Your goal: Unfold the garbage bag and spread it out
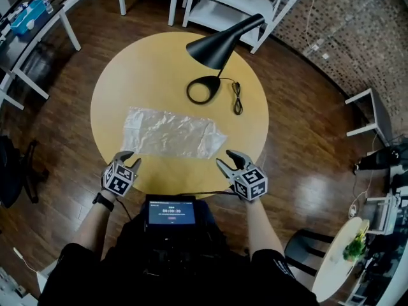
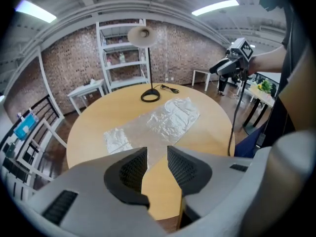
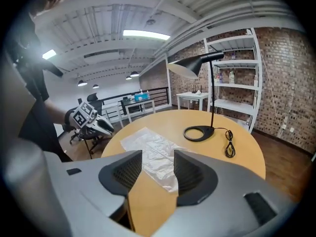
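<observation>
A clear garbage bag lies flat on the round wooden table, spread open but crinkled. The person's two grippers hang off its near side, neither touching it. The left gripper is just off the bag's near left corner and the right gripper just off its near right corner. Both have their jaws apart and nothing between them.

The head view takes in the whole bag, both grippers and a small lit screen at the person's chest. Each gripper view looks out between its own empty jaws across the plastic and catches the opposite gripper raised beside the table edge, plus the brick wall and white shelving behind.

The bag's long axis runs left to right across the table in the head view, its right end dipping slightly toward the person. A black desk lamp and its coiled cord stand beyond it — well apart from the plastic.
</observation>
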